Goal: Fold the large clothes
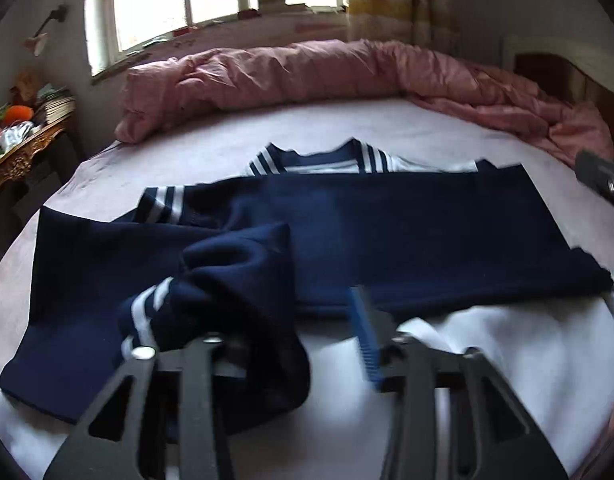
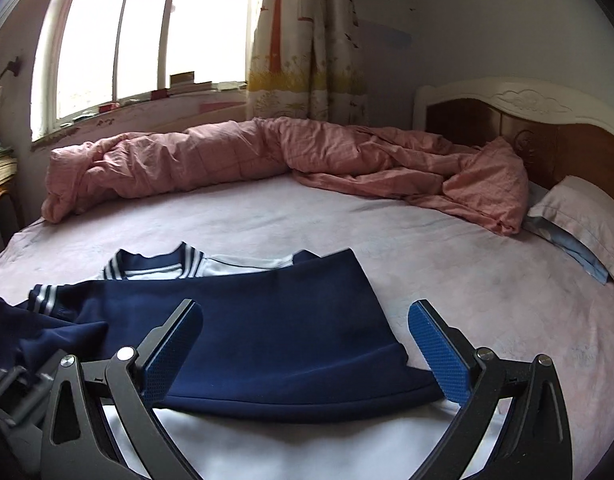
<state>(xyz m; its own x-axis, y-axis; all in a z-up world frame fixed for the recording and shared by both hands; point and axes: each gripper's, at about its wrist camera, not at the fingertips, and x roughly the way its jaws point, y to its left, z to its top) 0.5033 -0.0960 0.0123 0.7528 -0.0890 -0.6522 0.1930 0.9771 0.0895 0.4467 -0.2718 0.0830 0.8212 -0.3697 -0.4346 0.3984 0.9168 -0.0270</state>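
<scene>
A navy and white garment (image 1: 387, 224) with striped collar and cuffs lies on the bed sheet (image 1: 347, 128). One navy sleeve is folded across its chest. My left gripper (image 1: 291, 340) is open; the other sleeve's striped cuff (image 1: 147, 312) drapes over its left finger, while the blue pad (image 1: 365, 336) on the right finger is bare. In the right wrist view the garment (image 2: 267, 332) lies under my right gripper (image 2: 307, 352), which is open and empty above the folded sleeve's lower edge. The left gripper's body shows at the lower left of that view.
A rumpled pink quilt (image 2: 267, 152) lies along the far side of the bed. A pillow (image 2: 579, 216) and wooden headboard (image 2: 527, 128) are at the right. A cluttered side table (image 1: 23, 140) stands at the left, under the window (image 2: 147, 32).
</scene>
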